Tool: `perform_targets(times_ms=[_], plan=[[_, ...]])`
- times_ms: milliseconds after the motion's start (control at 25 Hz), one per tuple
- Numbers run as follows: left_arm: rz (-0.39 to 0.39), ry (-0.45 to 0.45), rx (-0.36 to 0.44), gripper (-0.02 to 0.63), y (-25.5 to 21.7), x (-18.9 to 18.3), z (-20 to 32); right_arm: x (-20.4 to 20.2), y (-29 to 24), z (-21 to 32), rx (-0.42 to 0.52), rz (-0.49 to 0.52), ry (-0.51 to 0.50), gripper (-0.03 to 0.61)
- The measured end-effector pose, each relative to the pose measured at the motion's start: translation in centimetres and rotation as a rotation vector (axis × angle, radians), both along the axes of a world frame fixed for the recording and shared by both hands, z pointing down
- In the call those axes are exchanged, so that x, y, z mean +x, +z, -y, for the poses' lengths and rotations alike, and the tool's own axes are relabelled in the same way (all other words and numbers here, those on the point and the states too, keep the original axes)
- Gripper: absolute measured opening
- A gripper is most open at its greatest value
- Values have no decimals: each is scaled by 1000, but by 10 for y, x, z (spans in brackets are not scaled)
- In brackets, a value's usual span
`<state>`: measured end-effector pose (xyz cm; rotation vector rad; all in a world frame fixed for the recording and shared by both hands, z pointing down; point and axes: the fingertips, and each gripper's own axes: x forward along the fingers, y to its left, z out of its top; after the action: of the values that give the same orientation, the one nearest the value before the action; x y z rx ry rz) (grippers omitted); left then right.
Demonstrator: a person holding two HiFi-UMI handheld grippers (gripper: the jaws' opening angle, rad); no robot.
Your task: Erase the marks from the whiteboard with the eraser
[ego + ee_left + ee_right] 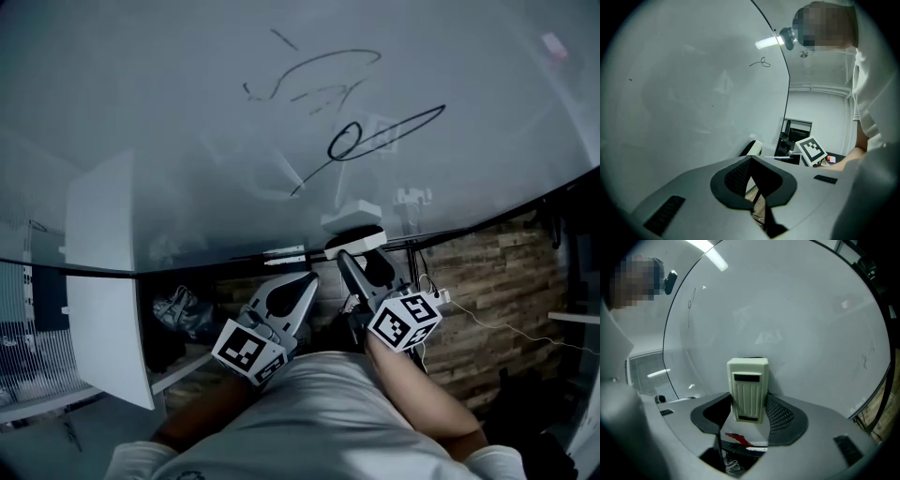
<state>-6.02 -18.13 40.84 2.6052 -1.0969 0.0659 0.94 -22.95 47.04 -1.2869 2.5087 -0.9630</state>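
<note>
Now right tool (749, 405) holds eraser (748, 389) forward, low near whiteboard (187, 112).

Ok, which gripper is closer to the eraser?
Right. The right gripper holds the eraser between its jaws; the left gripper hangs below-left of it, jaws together, empty.

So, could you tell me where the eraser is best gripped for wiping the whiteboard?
Grip the eraser across its two long sides, coming from its ribbed plastic back, so the opposite face stays free toward the whiteboard. The right gripper holds it so.
</note>
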Motion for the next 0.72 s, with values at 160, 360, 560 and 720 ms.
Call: perform_targets(times_ms=[160,360,560,720], plan=[[10,-9,-15,6,8,1,1,-1,0,3,0,39,2,241],[17,-4,-33,6,15,5,-1,-4,-2,5,-62,114,3,242],[16,-4,-32,6,16,7,-3,-9,-5,8,-99,182,8,242],[16,-5,-34,6,17,4,-5,-8,-4,7,-106,197,15,242]])
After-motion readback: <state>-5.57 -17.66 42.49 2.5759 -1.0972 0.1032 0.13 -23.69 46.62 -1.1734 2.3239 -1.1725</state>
